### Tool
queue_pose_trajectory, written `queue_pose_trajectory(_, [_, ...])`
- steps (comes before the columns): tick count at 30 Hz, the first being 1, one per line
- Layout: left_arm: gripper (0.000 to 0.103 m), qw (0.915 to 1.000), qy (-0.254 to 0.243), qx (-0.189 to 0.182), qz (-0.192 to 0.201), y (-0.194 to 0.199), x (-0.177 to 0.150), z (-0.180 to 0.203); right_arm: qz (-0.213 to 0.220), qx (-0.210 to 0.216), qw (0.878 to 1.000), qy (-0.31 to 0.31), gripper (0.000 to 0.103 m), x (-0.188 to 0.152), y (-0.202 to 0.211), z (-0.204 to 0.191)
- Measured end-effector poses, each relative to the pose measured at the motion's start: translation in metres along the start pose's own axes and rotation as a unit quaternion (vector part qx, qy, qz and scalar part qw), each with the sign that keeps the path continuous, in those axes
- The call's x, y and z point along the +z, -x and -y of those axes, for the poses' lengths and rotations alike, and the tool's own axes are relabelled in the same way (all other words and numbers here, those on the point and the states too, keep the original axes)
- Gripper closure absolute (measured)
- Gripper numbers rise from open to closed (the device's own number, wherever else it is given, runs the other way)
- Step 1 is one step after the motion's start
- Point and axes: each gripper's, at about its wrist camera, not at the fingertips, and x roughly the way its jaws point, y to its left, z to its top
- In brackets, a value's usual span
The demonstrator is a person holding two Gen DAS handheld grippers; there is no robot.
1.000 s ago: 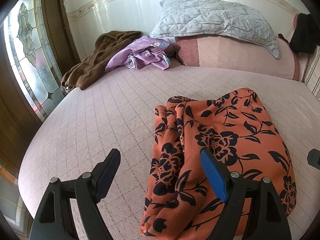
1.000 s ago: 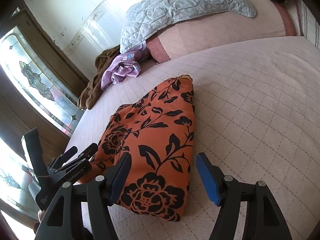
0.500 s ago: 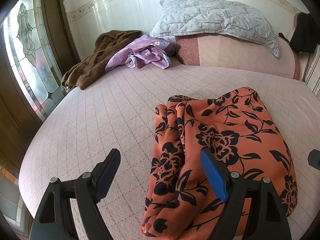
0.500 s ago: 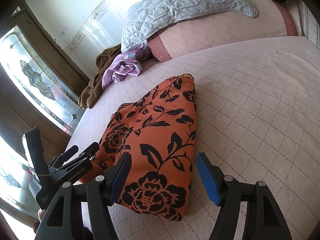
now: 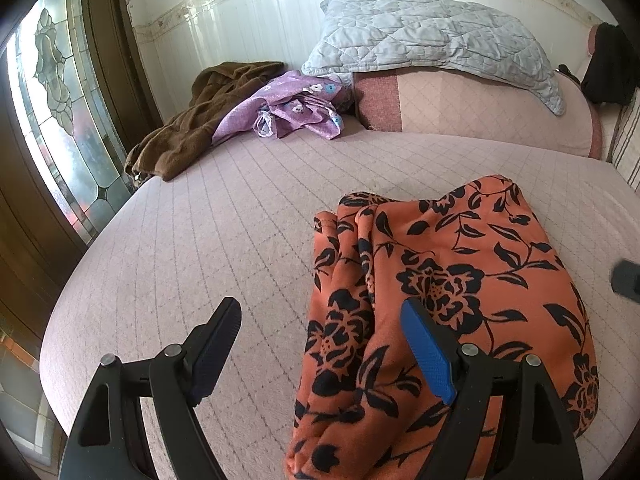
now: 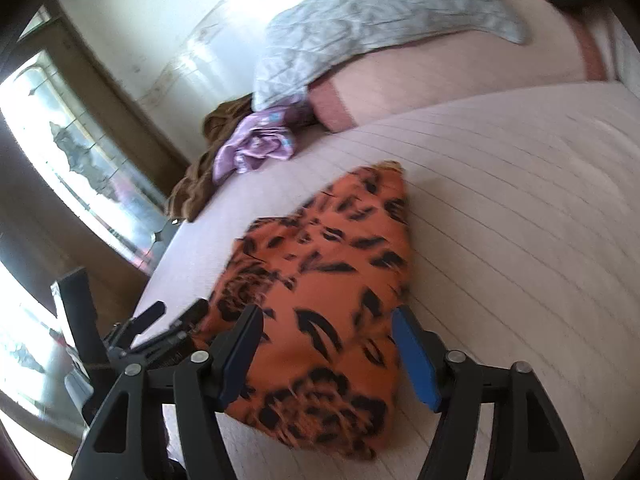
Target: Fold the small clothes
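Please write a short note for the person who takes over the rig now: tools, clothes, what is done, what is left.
Left tool: open, empty, over the near left edge of the orange floral garment.
Right tool: open, empty, over its near end; that view is blurred.
Done: the garment lies folded on the bed.
Left: purple garment and brown garment lie unfolded at the far side.

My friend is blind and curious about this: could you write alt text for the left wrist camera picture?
An orange garment with black flowers lies folded on a pink quilted bed, just ahead of the open left gripper, which holds nothing. At the far end lie a brown garment, a purple floral garment and a grey quilted pillow on a pink bolster.
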Motion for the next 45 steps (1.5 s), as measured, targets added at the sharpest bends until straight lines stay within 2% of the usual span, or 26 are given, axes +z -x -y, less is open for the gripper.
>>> queue_pose_trajectory(3, [0.021, 0.9999, -0.004, 0.013, -0.001, -0.007, 0.004, -0.001, 0.004, -0.009, 0.999, 0.037, 0.058, 0.013, -0.009, -0.011])
queue_pose_trajectory(5, [0.018, 0.9998, -0.007, 0.015, -0.014, -0.015, 0.004, -0.001, -0.010, -0.004, 0.999, 0.037, 0.059, 0.019, -0.019, -0.012])
queue_pose_trajectory(7, [0.016, 0.9986, -0.010, 0.020, -0.047, -0.032, 0.001, -0.001, -0.030, 0.001, 0.999, 0.034, 0.059, 0.023, -0.034, -0.010])
queue_pose_trajectory(8, [0.015, 0.9980, -0.006, 0.016, -0.061, -0.039, -0.001, -0.002, -0.054, 0.000, 0.998, 0.033, 0.059, 0.023, -0.046, -0.008])
queue_pose_trajectory(10, [0.015, 0.9979, -0.002, 0.009, -0.064, -0.041, -0.001, -0.004, -0.117, -0.008, 0.993, 0.012, 0.058, 0.015, -0.078, 0.003])
queue_pose_trajectory(13, [0.015, 0.9985, 0.008, -0.001, -0.054, -0.031, 0.002, -0.010, -0.110, 0.004, 0.994, -0.007, 0.058, 0.017, -0.074, 0.007])
queue_pose_trajectory(16, [0.015, 0.9991, 0.012, -0.006, -0.040, -0.018, 0.000, -0.013, -0.079, 0.033, 0.996, -0.033, 0.055, 0.022, -0.049, 0.013])
queue_pose_trajectory(18, [0.015, 0.9995, 0.006, -0.002, -0.030, -0.011, -0.002, -0.014, -0.061, 0.034, 0.997, -0.041, 0.047, 0.021, -0.035, 0.017])
queue_pose_trajectory(22, [0.015, 0.9998, 0.005, 0.002, -0.016, -0.001, -0.001, -0.020, -0.044, 0.036, 0.997, -0.055, 0.044, 0.019, -0.017, 0.024])
queue_pose_trajectory(27, [0.015, 0.9997, 0.024, 0.006, -0.005, 0.002, 0.001, -0.036, -0.045, 0.033, 0.996, -0.066, 0.044, 0.020, -0.019, 0.023])
queue_pose_trajectory(32, [0.015, 0.9993, 0.037, 0.000, -0.007, 0.001, 0.003, -0.045, -0.047, 0.034, 0.997, -0.051, 0.044, 0.019, -0.022, 0.013])
queue_pose_trajectory(45, [0.015, 0.9991, 0.037, -0.014, -0.011, -0.001, 0.004, -0.040, -0.053, 0.025, 0.998, -0.033, 0.043, 0.021, -0.032, 0.005])
